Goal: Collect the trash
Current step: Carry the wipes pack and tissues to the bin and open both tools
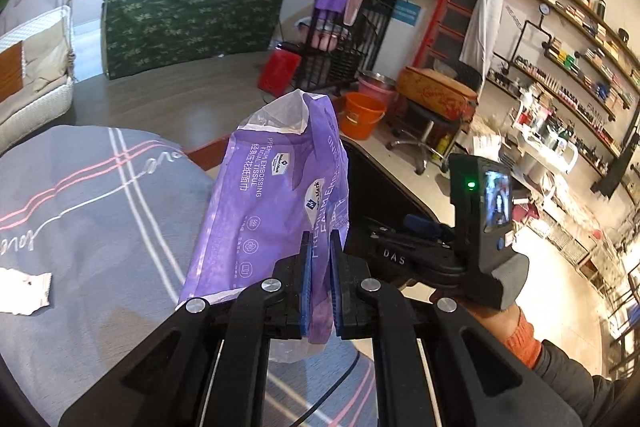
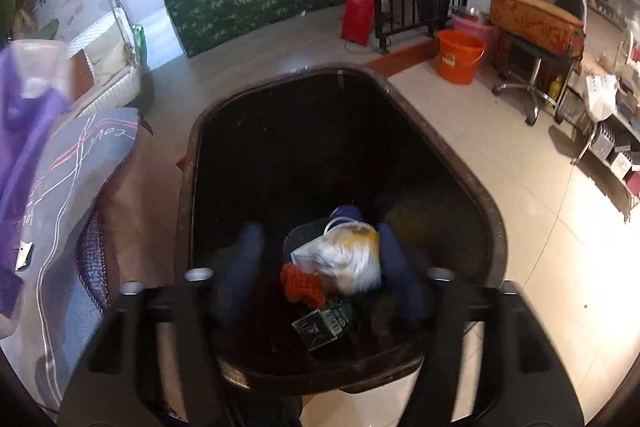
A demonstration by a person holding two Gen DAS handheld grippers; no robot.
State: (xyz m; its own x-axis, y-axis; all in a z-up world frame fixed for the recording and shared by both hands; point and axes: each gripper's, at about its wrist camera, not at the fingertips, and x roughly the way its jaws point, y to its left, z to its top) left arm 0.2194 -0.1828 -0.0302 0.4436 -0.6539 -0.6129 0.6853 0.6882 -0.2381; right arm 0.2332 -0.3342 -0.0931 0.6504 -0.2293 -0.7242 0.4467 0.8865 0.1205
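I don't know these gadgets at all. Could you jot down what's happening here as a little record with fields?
Left gripper: shut on crumpled purple plastic tissue wrapper
Right gripper: open, empty, above the bin's opening
Bin: dark oval plastic trash bin, on tiled floor
Inside bin: white plastic bag, orange net, small dark box
Still lying out: white paper scrap on grey striped bedding

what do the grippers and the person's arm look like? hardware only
Left gripper: black linkage arms with silver round pivot bolts, blue ribbed pads, thin black cable underneath. Right gripper is the same build, with dark blue fingers; seen from the left wrist its dark grey body has a small screen, green LED and "DAS" lettering. Right hand: orange knit cuff, dark sleeve.
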